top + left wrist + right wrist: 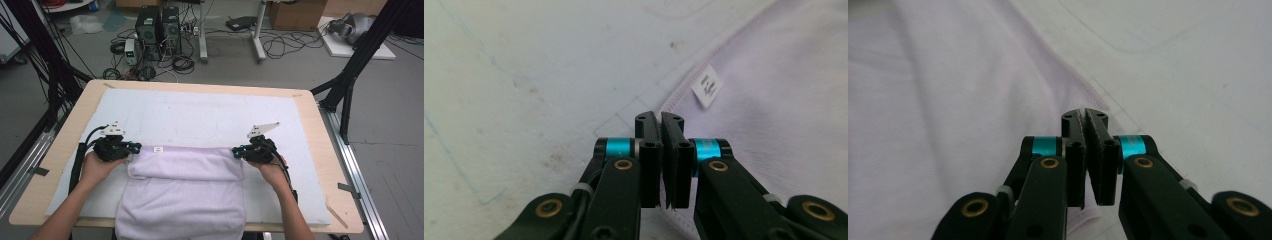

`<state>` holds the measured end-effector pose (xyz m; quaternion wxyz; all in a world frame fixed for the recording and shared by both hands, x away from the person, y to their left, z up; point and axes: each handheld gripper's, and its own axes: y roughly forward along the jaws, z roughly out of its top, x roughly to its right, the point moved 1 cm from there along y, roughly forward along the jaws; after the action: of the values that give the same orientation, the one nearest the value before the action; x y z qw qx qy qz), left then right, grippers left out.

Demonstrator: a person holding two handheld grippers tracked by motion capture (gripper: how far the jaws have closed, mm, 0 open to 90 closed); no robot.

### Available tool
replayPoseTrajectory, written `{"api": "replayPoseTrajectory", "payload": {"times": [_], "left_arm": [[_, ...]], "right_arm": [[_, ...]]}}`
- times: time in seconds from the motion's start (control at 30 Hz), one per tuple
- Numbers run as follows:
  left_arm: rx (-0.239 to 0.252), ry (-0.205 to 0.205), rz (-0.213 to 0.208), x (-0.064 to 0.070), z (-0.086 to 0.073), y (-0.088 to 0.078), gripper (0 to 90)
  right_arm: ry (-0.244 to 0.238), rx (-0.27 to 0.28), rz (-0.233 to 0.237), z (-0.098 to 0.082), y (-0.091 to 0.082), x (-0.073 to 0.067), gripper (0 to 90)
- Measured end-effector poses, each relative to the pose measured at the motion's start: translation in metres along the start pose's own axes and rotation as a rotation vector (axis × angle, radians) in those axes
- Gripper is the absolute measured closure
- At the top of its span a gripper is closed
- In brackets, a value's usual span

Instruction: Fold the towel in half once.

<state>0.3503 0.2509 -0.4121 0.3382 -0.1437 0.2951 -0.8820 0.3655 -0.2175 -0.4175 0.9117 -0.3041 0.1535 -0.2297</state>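
A pale lilac towel (pixel 185 185) lies on the white mat (pixel 200 110), its near part hanging over the table's front edge and its far part folded back into a thick band. My left gripper (pixel 135 148) sits at the band's far left corner, beside a small white label (pixel 158 149). In the left gripper view the jaws (pixel 660 117) are pressed together on the towel's hem (pixel 784 125), with the label (pixel 706 85) just beyond. My right gripper (pixel 236 151) is at the far right corner. Its jaws (pixel 1084 115) are shut on the towel's edge (pixel 938 100).
The mat covers most of the wooden table (pixel 320 150), with bare mat beyond the towel. Black frame posts (pixel 350 75) stand at both sides. On the floor behind are computer towers (pixel 157 27), cables and cardboard boxes.
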Motion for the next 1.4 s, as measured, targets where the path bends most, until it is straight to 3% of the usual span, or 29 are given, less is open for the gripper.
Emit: {"api": "replayPoseTrajectory", "payload": {"times": [0.1, 0.23, 0.37, 0.43, 0.47, 0.6, 0.73, 0.9, 1.0, 1.2, 1.3, 1.4], "left_arm": [[0.072, 0.036, -0.008, 0.016, 0.004, -0.031, 86.1], [0.136, 0.113, -0.041, 0.053, -0.002, -0.074, 85.9], [0.129, 0.188, -0.1, 0.088, -0.024, -0.1, 79.6], [0.112, 0.194, -0.117, 0.095, -0.032, -0.102, 67.5], [0.106, 0.199, -0.113, 0.096, -0.034, -0.101, 66.0], [0.083, 0.187, -0.096, 0.088, -0.034, -0.085, 60.6], [0.068, 0.156, -0.044, 0.067, -0.032, -0.063, 62.3], [0.004, 0.127, -0.045, 0.041, -0.036, -0.034, 82.1], [-0.023, 0.144, -0.05, 0.039, -0.034, -0.019, 85.4], [-0.069, 0.168, -0.076, 0.042, -0.024, 0.007, 84.9], [-0.106, 0.152, -0.079, 0.038, -0.027, 0.019, 82.3], [-0.095, 0.114, -0.108, 0.036, -0.029, 0.02, 76.2]], "right_arm": [[-0.029, 0.055, 0.012, 0.003, -0.026, -0.018, 86.8], [-0.089, 0.119, 0.057, -0.005, -0.063, -0.056, 86.8], [-0.138, 0.12, 0.148, -0.022, -0.09, -0.099, 84.4], [-0.136, 0.124, 0.18, -0.029, -0.097, -0.109, 78.7], [-0.133, 0.122, 0.179, -0.032, -0.099, -0.111, 77.4], [-0.1, 0.118, 0.155, -0.034, -0.09, -0.099, 70.1], [-0.093, 0.083, 0.081, -0.03, -0.07, -0.079, 63.8], [-0.065, 0.071, 0.031, -0.025, -0.045, -0.051, 62.2], [-0.066, 0.022, -0.002, -0.024, -0.029, -0.04, 60.5], [-0.063, -0.037, -0.007, -0.028, -0.005, -0.032, 59.5], [-0.054, -0.049, -0.006, -0.031, -0.001, -0.03, 58.8], [-0.048, -0.044, -0.008, -0.034, -0.002, -0.029, 58.3]]}}
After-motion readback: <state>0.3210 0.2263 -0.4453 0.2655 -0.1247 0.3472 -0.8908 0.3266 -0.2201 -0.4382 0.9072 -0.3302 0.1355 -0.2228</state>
